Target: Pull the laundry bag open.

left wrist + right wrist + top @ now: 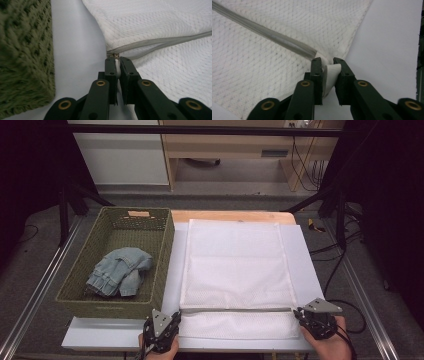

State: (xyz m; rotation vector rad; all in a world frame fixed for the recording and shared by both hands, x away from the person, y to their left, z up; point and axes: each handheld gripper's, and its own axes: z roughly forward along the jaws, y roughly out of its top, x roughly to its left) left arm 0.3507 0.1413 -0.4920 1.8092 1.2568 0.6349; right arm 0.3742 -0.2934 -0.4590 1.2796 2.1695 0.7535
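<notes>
Over at nine o'clock I've got the green woven basket (117, 265) on the desk (100, 335), with a bundle of faded denim (120, 271) lying inside it toward the near end. Just beside the basket, at about seven o'clock, my left gripper (176, 316) has its fingers (110, 68) drawn narrow, clamped on a thin white tab at the zipper's (155, 42) end. The white mesh laundry bag (235, 270) lies flat across the middle of the desk, its grey zipper running straight along the near edge. At five o'clock, my right gripper (299, 312) sits on the bag's near right corner, fingers (316, 72) narrow with a fold of white fabric between them, slack in the gap.
</notes>
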